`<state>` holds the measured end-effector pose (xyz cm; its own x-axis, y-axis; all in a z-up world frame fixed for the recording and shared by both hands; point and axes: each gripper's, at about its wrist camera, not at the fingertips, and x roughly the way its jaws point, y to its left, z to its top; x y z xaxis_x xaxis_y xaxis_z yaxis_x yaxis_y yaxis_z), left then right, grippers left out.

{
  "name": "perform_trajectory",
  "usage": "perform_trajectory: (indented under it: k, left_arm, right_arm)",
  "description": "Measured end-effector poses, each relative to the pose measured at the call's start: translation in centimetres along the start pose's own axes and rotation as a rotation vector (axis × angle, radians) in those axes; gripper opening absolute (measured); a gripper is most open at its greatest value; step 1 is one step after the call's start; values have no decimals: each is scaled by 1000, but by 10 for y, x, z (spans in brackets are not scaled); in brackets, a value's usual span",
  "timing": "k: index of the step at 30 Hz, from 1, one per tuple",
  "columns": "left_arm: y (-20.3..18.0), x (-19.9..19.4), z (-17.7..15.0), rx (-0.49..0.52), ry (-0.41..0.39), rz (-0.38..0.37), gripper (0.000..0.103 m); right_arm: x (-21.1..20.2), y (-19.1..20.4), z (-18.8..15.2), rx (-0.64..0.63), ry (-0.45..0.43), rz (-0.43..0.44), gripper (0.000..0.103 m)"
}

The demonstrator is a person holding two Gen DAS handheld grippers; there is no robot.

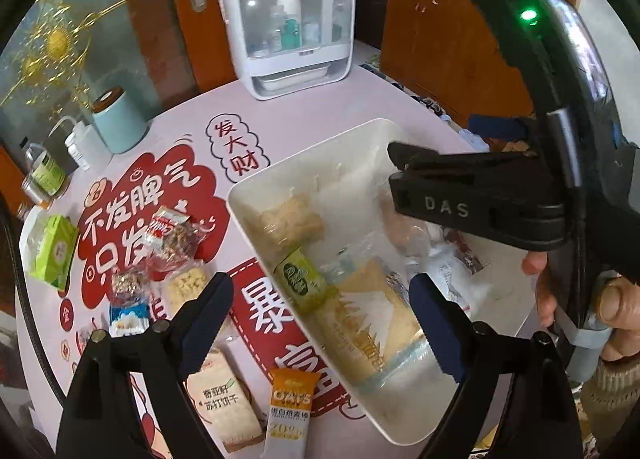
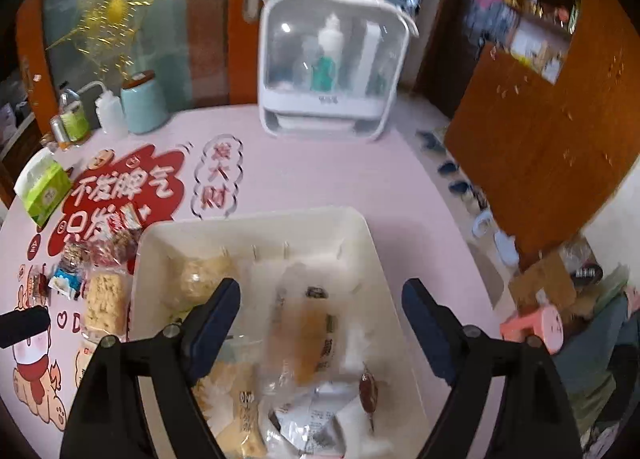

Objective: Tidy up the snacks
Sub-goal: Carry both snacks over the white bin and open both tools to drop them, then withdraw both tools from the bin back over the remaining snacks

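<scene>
while both your grippers, left (image 1: 320, 299) and right (image 2: 320, 311), hang spread and empty over the bin (image 1: 256, 187), a blind drop could crush packets.

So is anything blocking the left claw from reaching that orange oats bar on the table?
Nothing visible does. The oats bar lies on the bare table just below the open left gripper, beside the white bin, with only the cracker pack alongside it.

Wooden cabinets (image 1: 448, 43), pink table (image 2: 320, 179)
</scene>
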<state>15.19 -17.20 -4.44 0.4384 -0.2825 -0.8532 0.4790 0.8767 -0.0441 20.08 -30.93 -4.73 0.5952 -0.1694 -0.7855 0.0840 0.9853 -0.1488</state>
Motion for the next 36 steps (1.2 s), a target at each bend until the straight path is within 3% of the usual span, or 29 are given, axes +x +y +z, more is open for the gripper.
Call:
perform_trajectory:
  k: [2, 25, 30, 36]
  left_arm:
    - [4, -4, -3, -17, -2, 0, 89]
    - [83, -94, -57, -170, -91, 72, 89]
    - [113, -123, -70, -190, -130, 115, 89]
    - [175, -161, -82, -215, -175, 215, 89]
  right_arm:
    - [-6, 2, 2, -10, -19, 9, 93]
    - [-68, 58, -7, -44, -84, 43, 93]
    - [-89, 88, 1, -66, -117, 60, 93]
    - [-111, 123, 11, -85, -147, 87, 93]
